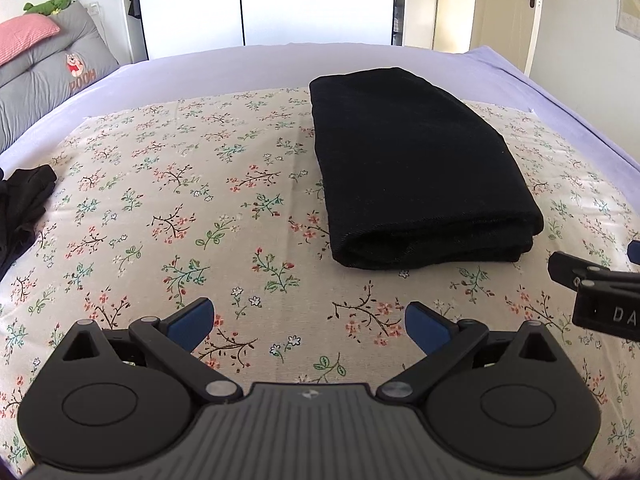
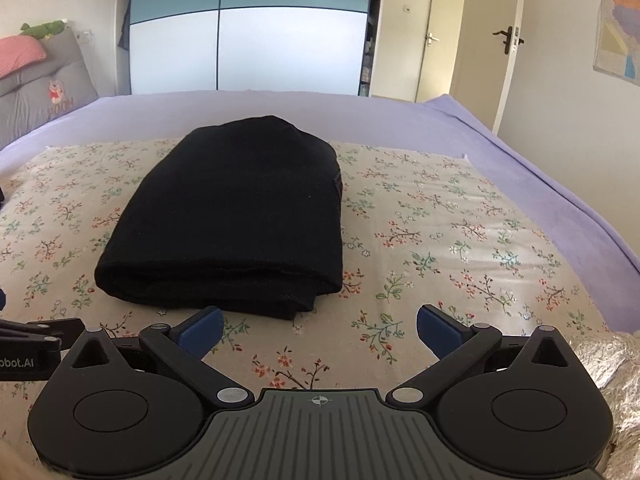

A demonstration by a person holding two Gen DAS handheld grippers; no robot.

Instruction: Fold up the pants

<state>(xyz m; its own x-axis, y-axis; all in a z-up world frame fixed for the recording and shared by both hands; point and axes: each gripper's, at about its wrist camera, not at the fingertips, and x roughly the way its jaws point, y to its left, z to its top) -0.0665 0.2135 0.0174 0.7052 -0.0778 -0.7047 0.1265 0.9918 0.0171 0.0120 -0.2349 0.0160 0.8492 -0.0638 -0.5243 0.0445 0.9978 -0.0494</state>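
Note:
Black pants [image 1: 416, 168] lie folded into a thick rectangular bundle on the floral cloth [image 1: 180, 208], with the rolled fold edge facing me. In the right wrist view the same pants [image 2: 232, 216] sit just beyond the fingertips, slightly left of centre. My left gripper [image 1: 310, 320] hovers open over bare cloth, short of the bundle and to its left, holding nothing. My right gripper [image 2: 319, 326] is open too, its left blue pad close to the bundle's near edge without touching. The right gripper's body [image 1: 600, 292] shows at the left wrist view's right edge.
The floral cloth [image 2: 460, 240] covers a bed with a lilac sheet [image 2: 540, 168]. A crumpled black garment [image 1: 20, 208] lies at the cloth's left edge. Grey and pink pillows [image 1: 40, 64] rest at the far left. A wardrobe [image 2: 248, 40] and doors stand behind. Silvery foil [image 2: 612, 364] lies near right.

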